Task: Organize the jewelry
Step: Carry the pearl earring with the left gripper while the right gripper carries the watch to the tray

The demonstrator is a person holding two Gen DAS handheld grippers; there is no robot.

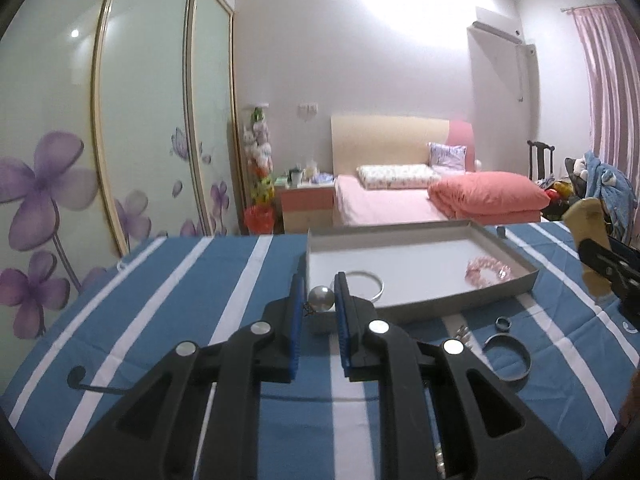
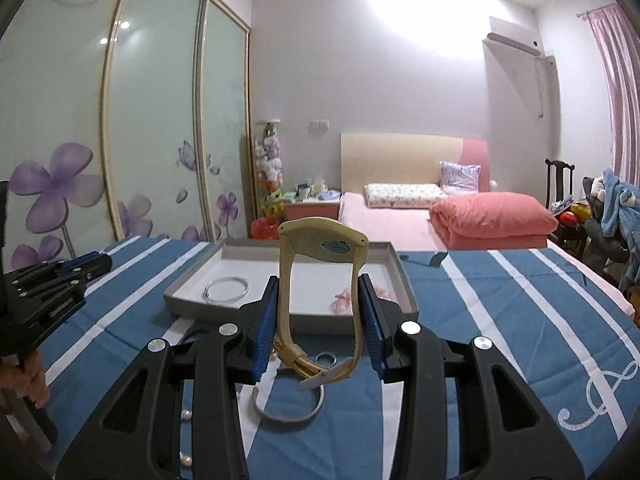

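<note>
In the left wrist view, the left gripper (image 1: 319, 300) hung low over the striped tabletop (image 1: 168, 280), its jaws closed most of the way on a pearl earring (image 1: 321, 299) pinched between the blue pads just short of the near wall of the grey tray (image 1: 424, 302). Inside the tray lay a silver bangle (image 1: 366, 285), partly hidden behind the right-hand pad, and a pink bead bracelet (image 1: 489, 273) toward the far right corner. On the cloth beside the tray sat a small dark ring (image 1: 502, 323) and a wide grey band (image 1: 509, 357); something small and pale next to them was too blurred to name. A yellow watch (image 1: 588, 224) was cut off at the right edge. In the right wrist view, the right gripper (image 2: 319, 322) held that yellow watch (image 2: 320, 300) upright, jaws moderately apart and pressing the two sides of its strap, the face tilted up above the tray (image 2: 192, 280). The strap blocked part of the pink bead bracelet (image 2: 340, 298); the silver bangle (image 2: 226, 289) showed clearly at the tray's left. Beneath the watch, a ring (image 2: 325, 358) and the grey band (image 2: 288, 412) lay partly covered, and the left gripper (image 2: 86, 266) entered from the left edge, its jaws hard to read.
</note>
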